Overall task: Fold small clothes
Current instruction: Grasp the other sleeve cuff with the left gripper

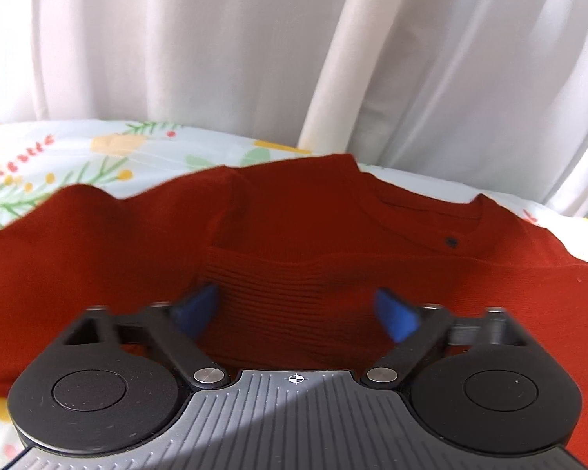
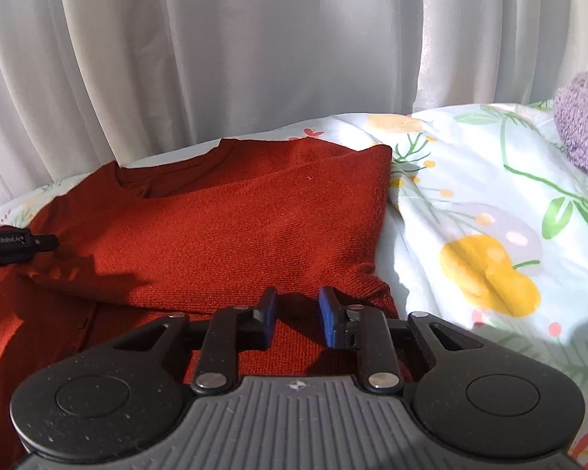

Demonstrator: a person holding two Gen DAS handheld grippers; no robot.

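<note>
A rust-red knit cardigan lies on a floral bedsheet, its neckline and one dark button at the far side. Its ribbed hem is folded up over the body. My left gripper is open, its blue pads wide apart over the ribbed hem and holding nothing. In the right wrist view the cardigan has its right side folded in. My right gripper is open, with a narrow gap between its pads, low over the near edge of the cardigan. The left gripper's tip shows at the left.
White curtains hang behind the bed. A purple fluffy item lies on the sheet at the far right. The sheet is rumpled to the right of the cardigan.
</note>
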